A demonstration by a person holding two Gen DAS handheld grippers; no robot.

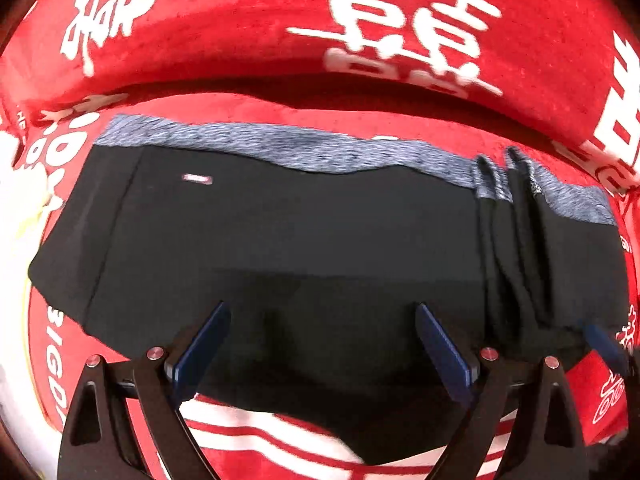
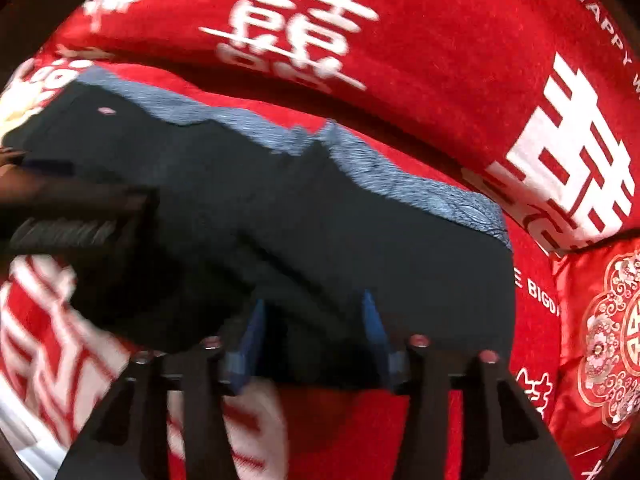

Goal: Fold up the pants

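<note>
Black pants lie folded in a wide band on a red bedcover, with a blue-grey heathered edge along their far side and a small label near the left end. Loose folds bunch up at their right end. My left gripper hangs just above the near part of the pants, open wide, with nothing pinched. In the right wrist view the same pants run slantwise. My right gripper stands open over their near edge, blue pads apart, the picture blurred.
A thick roll of the red cover with white characters rises behind the pants. An embroidered red cushion lies at the right. A red-and-white striped part of the cover lies in front. The other gripper's dark body reaches in at the left.
</note>
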